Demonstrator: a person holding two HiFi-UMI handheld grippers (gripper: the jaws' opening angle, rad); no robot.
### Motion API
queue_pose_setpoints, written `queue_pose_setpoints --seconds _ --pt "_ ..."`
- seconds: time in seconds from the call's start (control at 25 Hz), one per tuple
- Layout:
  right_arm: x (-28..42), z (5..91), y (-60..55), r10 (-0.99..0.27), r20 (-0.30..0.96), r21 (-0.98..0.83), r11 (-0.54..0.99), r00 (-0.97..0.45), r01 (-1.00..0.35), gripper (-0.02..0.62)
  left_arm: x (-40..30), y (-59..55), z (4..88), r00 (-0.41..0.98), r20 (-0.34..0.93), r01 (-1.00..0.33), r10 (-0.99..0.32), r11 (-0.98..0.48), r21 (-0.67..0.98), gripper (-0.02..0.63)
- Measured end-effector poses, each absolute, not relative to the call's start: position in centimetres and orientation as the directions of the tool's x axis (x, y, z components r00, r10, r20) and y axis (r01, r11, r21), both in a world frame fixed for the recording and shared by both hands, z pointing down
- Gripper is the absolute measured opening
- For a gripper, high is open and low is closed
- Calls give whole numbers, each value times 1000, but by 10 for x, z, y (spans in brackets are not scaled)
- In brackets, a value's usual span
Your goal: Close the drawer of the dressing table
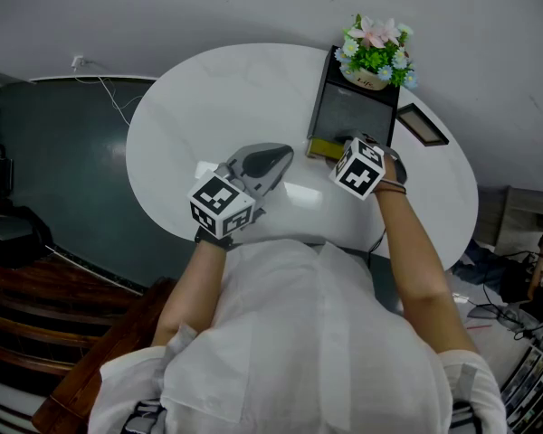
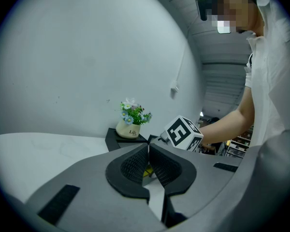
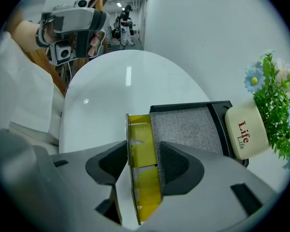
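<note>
Room: a pale wall (image 1: 253,7) runs behind, with dark floor (image 1: 63,179) off the left side and a thin cable (image 1: 109,93) trailing down there.
Bench: white, oval and glossy (image 1: 208,98), bare except for the dressing table at its far right.
Dressing table: a small dark box with a grey fabric top (image 1: 348,111), facing the person, and a flower pot (image 1: 373,75) at its back.
Drawer: yellow with a clear front (image 3: 140,129), it's out just a short way, toward the person. Its front panel runs side to side across the box, so the way shut is straight away from the person, toward the wall.
Right gripper: it's right there (image 3: 144,164), tipped steeply down over the drawer with its jaws apart. 1 pad sits on the person's side of the clear front and the other over the edge of the grey top, with the pulled-out strip between them. Whether the near pad touches the panel is too close to call.
Left gripper: it hovers low and near level over bare bench (image 1: 285,156), well apart from the drawer, jaws closed on nothing.
Nearer hand: the right, of the 2. The push looks like it falls to the near pad, shoving the panel into the box.
</note>
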State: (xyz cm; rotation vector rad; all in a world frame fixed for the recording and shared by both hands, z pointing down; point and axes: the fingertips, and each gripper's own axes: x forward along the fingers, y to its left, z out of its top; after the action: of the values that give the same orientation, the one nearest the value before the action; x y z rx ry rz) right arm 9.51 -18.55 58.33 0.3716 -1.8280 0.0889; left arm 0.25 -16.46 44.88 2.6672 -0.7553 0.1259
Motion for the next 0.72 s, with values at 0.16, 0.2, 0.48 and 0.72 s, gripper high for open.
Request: queue_pose_setpoints --seconds 0.16,0.2,0.48,0.72 --pt "99 585 -193 -224 944 143 938 -241 -315 171 5 -168 451 853 184 -521 -488 -790 322 21" --pt "99 584 -195 -229 943 146 936 -240 -319 155 5 -168 451 853 184 -521 -488 -790 322 21" --pt "100 581 -199 -239 942 155 933 -236 -324 109 6 -168 449 853 184 -521 -488 -790 323 21" --pt "100 580 -201 -250 941 167 929 -226 -329 80 7 -169 448 855 184 -518 -484 -793 321 21"
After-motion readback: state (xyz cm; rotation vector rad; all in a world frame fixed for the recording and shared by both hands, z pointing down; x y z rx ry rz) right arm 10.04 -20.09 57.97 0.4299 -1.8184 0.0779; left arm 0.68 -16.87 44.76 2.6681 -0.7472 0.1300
